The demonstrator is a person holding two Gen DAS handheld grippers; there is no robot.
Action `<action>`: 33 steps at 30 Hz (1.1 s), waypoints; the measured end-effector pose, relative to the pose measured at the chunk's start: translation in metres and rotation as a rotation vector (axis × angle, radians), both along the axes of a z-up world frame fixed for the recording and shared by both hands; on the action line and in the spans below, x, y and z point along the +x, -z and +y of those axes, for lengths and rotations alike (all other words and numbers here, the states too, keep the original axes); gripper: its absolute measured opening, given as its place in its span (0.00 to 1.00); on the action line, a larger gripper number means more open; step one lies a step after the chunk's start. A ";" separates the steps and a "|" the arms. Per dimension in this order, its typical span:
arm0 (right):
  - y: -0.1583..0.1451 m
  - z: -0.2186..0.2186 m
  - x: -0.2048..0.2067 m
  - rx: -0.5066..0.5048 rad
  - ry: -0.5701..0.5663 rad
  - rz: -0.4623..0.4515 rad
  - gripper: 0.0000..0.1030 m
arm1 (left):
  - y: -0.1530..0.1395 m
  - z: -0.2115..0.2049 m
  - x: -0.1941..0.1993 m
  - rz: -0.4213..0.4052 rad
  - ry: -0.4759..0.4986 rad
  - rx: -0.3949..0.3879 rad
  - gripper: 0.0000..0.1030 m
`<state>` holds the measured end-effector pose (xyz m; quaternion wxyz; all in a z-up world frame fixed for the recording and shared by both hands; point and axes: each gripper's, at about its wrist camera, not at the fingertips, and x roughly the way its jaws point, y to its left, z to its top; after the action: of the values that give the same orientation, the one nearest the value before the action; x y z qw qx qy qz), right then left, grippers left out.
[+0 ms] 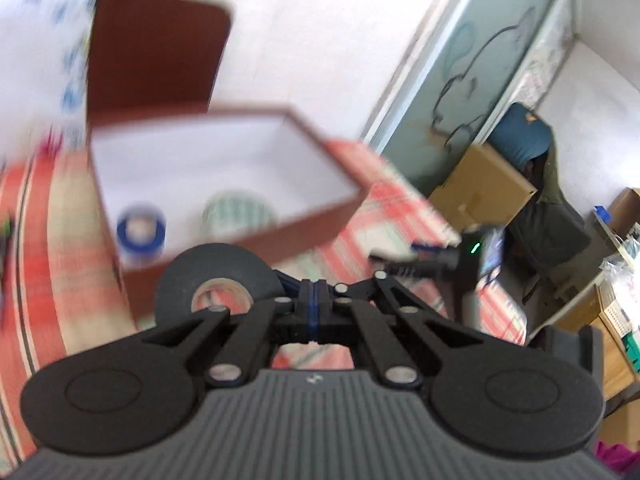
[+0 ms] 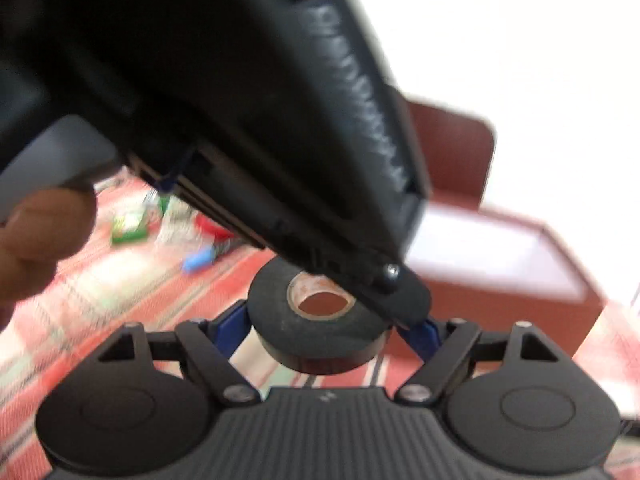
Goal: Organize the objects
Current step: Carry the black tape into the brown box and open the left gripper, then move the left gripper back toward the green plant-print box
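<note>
A black tape roll [image 2: 320, 326] with a pale cardboard core lies flat in the air, just before an open brown box [image 1: 224, 184] with white inside, holding a blue roll [image 1: 140, 232] and a green-printed roll [image 1: 238, 212].

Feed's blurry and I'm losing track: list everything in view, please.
black tape roll: one, black, between right gripper's fingers
brown box: one, white inside, open, on cloth
blue tape roll: one, inside box
green-patterned roll: one, inside box
cloth: one, red plaid, under everything
small items: several, green, red, blue, blurred, on cloth
cardboard box: one, tan, by wall
left gripper: black, shut, beside black roll
right gripper: black, blue fingers
hand: one, right-wrist view's left edge
</note>
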<state>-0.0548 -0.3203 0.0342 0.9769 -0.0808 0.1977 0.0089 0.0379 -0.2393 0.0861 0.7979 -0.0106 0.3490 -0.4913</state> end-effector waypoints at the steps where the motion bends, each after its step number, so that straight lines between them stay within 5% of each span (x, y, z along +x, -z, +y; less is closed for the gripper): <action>1: -0.007 0.000 0.002 -0.018 0.010 -0.036 0.79 | -0.008 -0.001 0.006 -0.008 -0.005 -0.012 0.01; 5: -0.022 -0.015 0.031 -0.043 0.067 -0.083 0.78 | -0.024 -0.012 0.042 -0.063 -0.079 -0.015 0.01; 12: -0.001 -0.056 0.096 -0.037 0.193 -0.003 0.79 | 0.008 -0.034 0.099 -0.009 -0.192 0.065 0.01; 15: 0.006 -0.068 0.109 -0.015 0.222 0.017 0.83 | 0.014 -0.026 0.099 -0.050 -0.222 0.103 0.02; 24: -0.023 -0.025 0.068 0.039 0.218 -0.070 0.76 | 0.016 0.045 0.086 -0.166 -0.366 0.209 0.06; 33: -0.053 0.048 0.064 0.095 0.141 -0.083 0.74 | 0.032 0.144 0.078 -0.171 -0.512 0.259 0.06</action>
<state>0.0088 -0.2726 0.0875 0.9851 -0.0206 0.1618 -0.0537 0.1155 -0.0953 0.0541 0.9171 0.0450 0.3263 -0.2243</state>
